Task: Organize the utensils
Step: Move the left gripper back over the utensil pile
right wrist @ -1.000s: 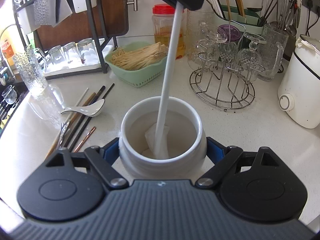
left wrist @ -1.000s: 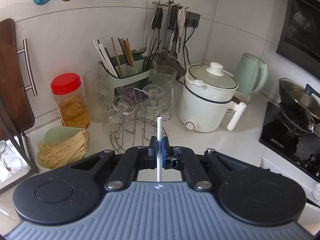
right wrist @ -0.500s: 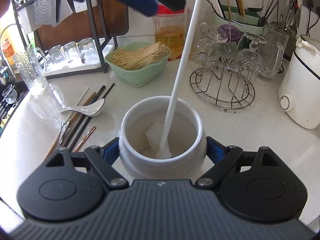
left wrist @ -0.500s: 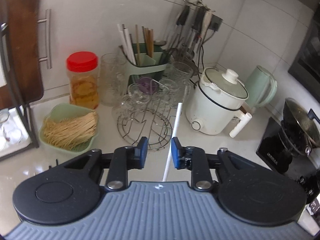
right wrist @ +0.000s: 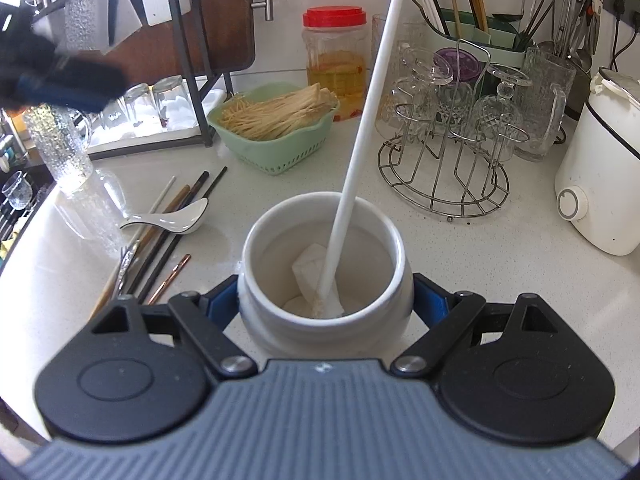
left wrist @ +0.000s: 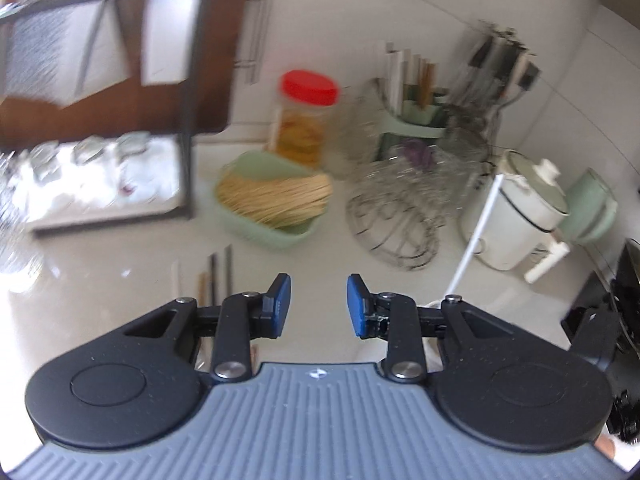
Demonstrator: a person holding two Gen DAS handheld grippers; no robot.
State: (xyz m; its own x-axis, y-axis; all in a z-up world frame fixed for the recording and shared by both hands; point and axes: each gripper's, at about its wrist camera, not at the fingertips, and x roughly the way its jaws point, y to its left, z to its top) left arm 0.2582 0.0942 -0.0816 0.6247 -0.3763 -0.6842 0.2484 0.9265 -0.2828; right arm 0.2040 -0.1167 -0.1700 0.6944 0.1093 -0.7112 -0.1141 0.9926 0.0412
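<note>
No label or writing can be read anywhere. The white chopstick [right wrist: 362,136] is long, slim and plain; it stands tilted in the white ceramic jar [right wrist: 324,316], its lower end on the jar's floor, its shaft leaning on the far rim. The right gripper [right wrist: 325,300] clamps the jar's sides between its blue pads. The left gripper [left wrist: 318,304] has just been opening; its jaws stand apart with nothing between them. More chopsticks [right wrist: 176,228] and a white spoon [right wrist: 170,222] lie on the table [right wrist: 500,264].
</note>
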